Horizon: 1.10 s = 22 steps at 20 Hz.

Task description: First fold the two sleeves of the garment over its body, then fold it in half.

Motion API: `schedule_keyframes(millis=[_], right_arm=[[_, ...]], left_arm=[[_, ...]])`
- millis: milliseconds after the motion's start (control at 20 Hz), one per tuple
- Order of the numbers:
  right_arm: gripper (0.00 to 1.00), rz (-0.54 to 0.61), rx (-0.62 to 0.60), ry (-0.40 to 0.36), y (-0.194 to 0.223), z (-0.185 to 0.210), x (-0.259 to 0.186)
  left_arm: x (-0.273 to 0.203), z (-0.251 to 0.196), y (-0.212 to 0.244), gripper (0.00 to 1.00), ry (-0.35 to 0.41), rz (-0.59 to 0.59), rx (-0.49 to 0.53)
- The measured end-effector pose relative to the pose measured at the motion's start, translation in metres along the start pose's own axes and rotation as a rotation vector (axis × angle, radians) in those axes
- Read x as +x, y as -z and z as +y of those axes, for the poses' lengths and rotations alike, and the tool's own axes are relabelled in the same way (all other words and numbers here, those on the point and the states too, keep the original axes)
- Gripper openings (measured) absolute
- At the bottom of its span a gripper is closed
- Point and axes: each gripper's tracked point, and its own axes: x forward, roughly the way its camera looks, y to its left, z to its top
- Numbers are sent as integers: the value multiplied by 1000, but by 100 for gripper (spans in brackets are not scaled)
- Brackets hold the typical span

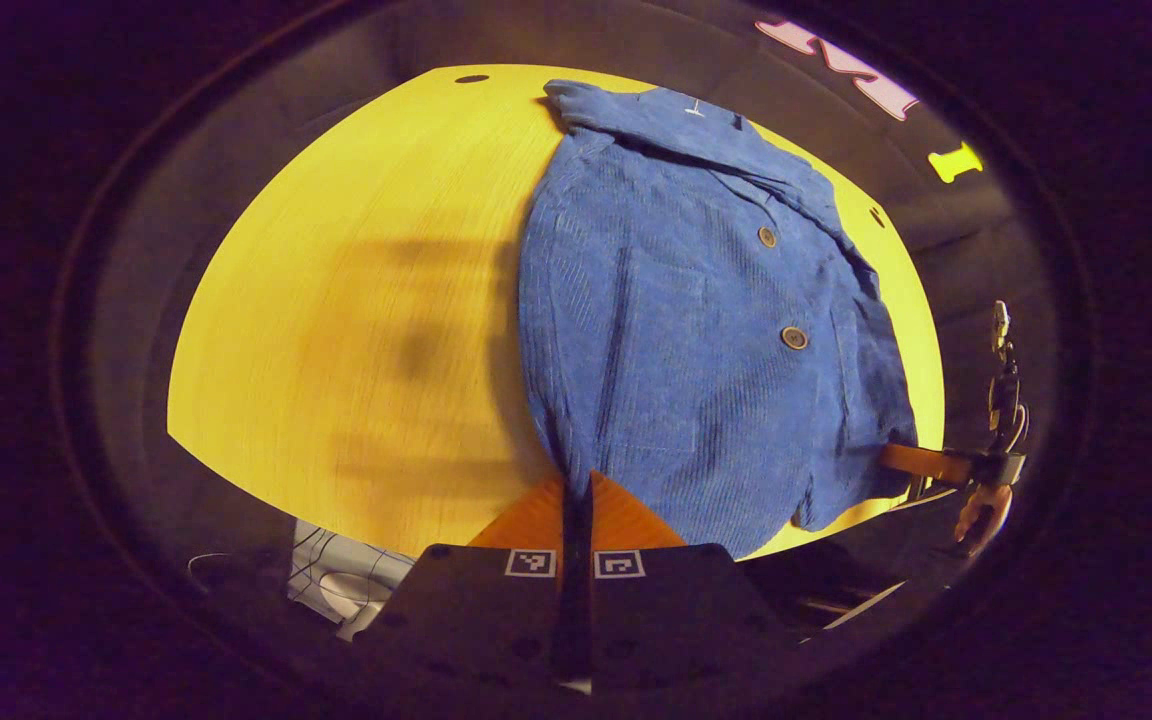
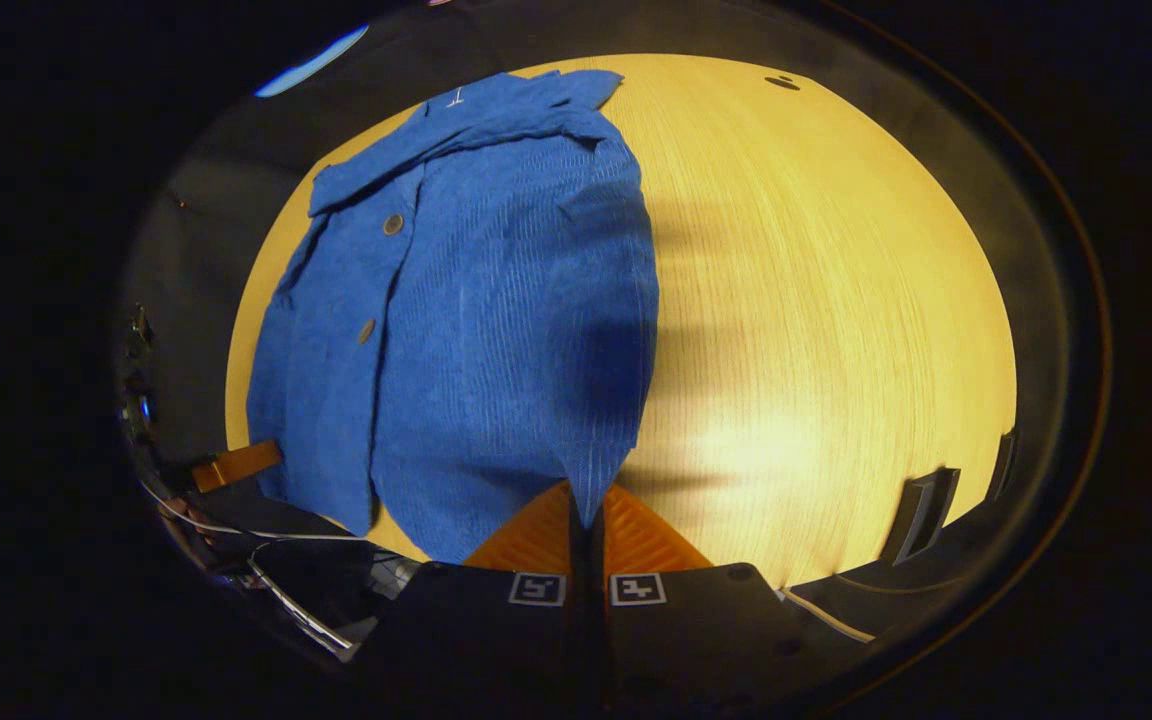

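A blue corduroy jacket (image 1: 696, 330) lies front-up on the yellow wooden table (image 1: 336, 300), collar at the far end, two buttons showing. In the left gripper view my left gripper (image 1: 577, 480) is shut on the jacket's near hem corner, with cloth pinched between its fingers. My right gripper (image 1: 921, 462), held by a hand (image 1: 981, 512), reaches the hem's other corner. In the right gripper view my right gripper (image 2: 586, 495) is shut on the hem corner of the jacket (image 2: 476, 320). Far left, my left gripper (image 2: 236, 462) meets the opposite corner. The sleeves are tucked out of plain sight.
Bare tabletop (image 2: 816, 300) stretches beside the jacket. A small dark hole (image 2: 782, 82) marks the table's far part. A black bracket (image 2: 921, 515) sits at the near table edge. Cables (image 2: 276, 590) and a white patterned cloth (image 1: 336, 575) lie below the edge.
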Motion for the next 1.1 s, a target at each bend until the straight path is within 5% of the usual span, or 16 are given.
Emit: schedule_keyframes(millis=[600, 1100], right_arm=[[2, -152, -126, -72, -73, 64, -73], [2, -236, -179, -124, -218, 110, -78]], left_arm=[[-71, -39, -72, 0, 100, -152, 124], [-102, -52, -200, 0, 101, -226, 53]])
